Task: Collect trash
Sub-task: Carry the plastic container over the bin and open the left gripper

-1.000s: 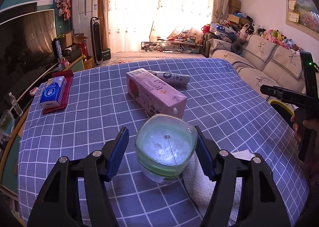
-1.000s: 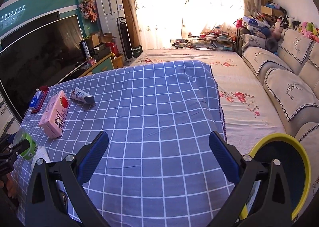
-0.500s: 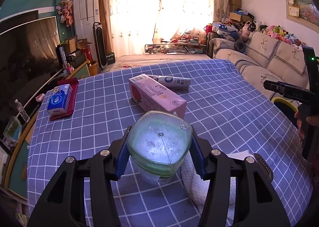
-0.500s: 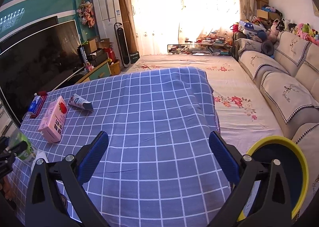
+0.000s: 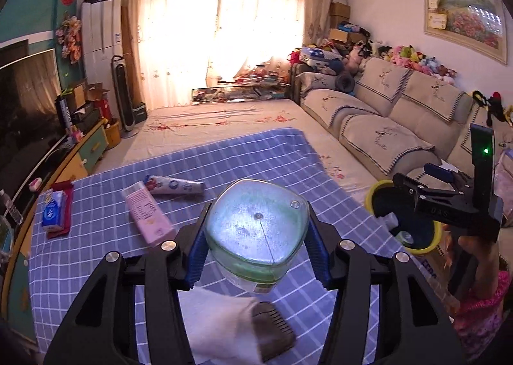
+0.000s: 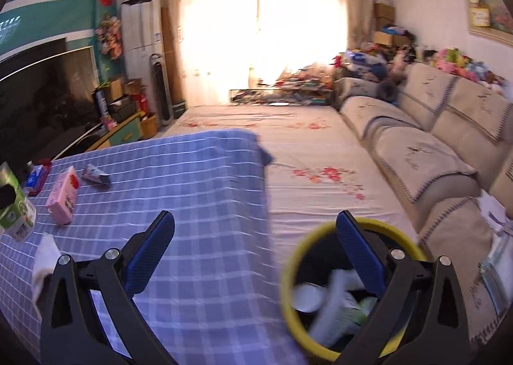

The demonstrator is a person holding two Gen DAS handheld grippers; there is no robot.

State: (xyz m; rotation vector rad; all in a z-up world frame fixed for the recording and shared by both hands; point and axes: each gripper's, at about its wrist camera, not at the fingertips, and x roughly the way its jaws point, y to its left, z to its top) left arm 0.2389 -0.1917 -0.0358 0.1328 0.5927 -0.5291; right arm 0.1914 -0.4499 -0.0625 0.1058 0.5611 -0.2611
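Observation:
My left gripper (image 5: 256, 227) is shut on a clear plastic bottle (image 5: 256, 236) with a green label, its base facing the camera, held above the blue checked table (image 5: 256, 153). The right wrist view shows the same bottle (image 6: 14, 204) at the far left edge. My right gripper (image 6: 255, 220) stands open and empty, its right finger over the yellow-rimmed bin (image 6: 285, 285), which holds several discarded items. In the left wrist view a hand holds the right gripper (image 5: 416, 176) above that bin (image 5: 373, 188). On the table lie a pink carton (image 5: 146, 212) and a toothpaste tube (image 5: 176, 185).
A white cloth (image 5: 221, 323) with a dark end lies on the table under the bottle. A blue tissue pack (image 5: 53, 212) sits on a red cloth at the table's left edge. A sofa (image 5: 384, 134) runs along the right, a TV (image 5: 25, 102) along the left.
The left gripper closed on the bottle, lifted it off the table and swung right toward the bin. The right gripper, still open, moved right until the bin sits under it.

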